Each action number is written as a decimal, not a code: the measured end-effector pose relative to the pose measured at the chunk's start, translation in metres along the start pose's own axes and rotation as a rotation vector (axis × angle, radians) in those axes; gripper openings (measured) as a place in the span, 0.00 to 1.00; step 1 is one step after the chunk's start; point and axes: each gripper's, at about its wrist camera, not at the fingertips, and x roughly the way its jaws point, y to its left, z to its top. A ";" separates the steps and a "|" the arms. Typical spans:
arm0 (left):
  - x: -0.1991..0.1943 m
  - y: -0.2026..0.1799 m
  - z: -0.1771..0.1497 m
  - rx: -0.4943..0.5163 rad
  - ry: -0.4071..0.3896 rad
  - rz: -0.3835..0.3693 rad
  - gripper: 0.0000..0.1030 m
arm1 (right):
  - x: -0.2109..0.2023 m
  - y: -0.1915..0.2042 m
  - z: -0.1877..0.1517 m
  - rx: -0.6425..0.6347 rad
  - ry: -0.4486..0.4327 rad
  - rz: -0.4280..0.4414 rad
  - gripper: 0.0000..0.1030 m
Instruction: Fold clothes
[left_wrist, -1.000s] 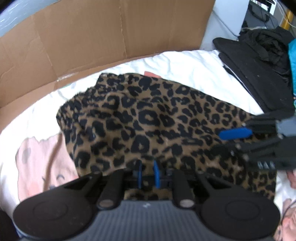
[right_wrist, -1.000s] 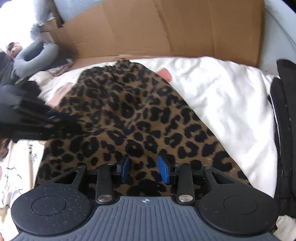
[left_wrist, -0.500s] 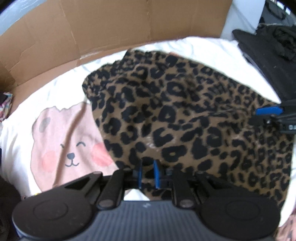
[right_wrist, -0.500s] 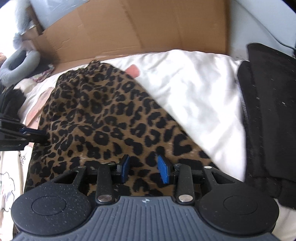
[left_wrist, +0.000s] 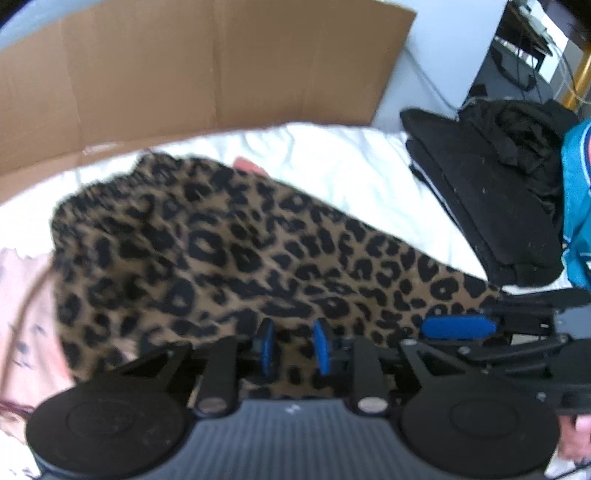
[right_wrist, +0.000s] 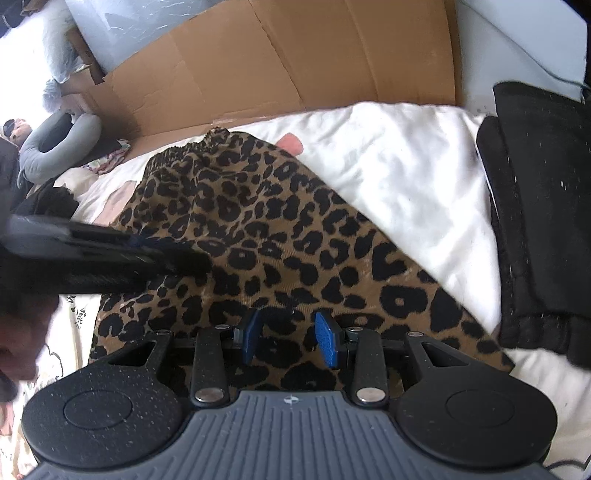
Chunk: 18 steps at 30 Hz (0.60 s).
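A leopard-print garment (left_wrist: 240, 251) lies spread on the white bed sheet (left_wrist: 351, 166), its gathered waistband at the far end. My left gripper (left_wrist: 293, 345) is low over the near hem, fingers apart, with fabric showing between and under them. My right gripper (right_wrist: 290, 341) stands open over the same near hem of the leopard-print garment (right_wrist: 280, 229), a little further right. In the left wrist view the right gripper (left_wrist: 465, 314) reaches in from the right, one blue pad facing up. The left gripper (right_wrist: 184, 258) is a dark blur across the right wrist view.
A flattened cardboard sheet (left_wrist: 184, 81) stands behind the bed. Folded black clothes (right_wrist: 543, 206) are stacked at the right edge, with a teal garment (left_wrist: 578, 206) beyond them. A pink bear print (left_wrist: 22, 314) shows at left. A grey neck pillow (right_wrist: 55, 144) lies at far left.
The left gripper has swung back right, close beside the right gripper, and its fingers have spread wider. The right gripper's fingers keep the same gap.
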 end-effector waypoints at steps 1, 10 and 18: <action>0.004 -0.004 -0.004 0.012 0.005 0.010 0.27 | 0.001 -0.001 -0.002 0.002 0.006 -0.006 0.39; -0.008 -0.018 -0.042 0.132 0.051 0.089 0.34 | -0.009 -0.020 -0.019 0.013 0.007 -0.018 0.39; -0.027 -0.015 -0.058 0.130 0.129 0.068 0.34 | -0.019 -0.027 -0.027 0.091 -0.010 0.001 0.39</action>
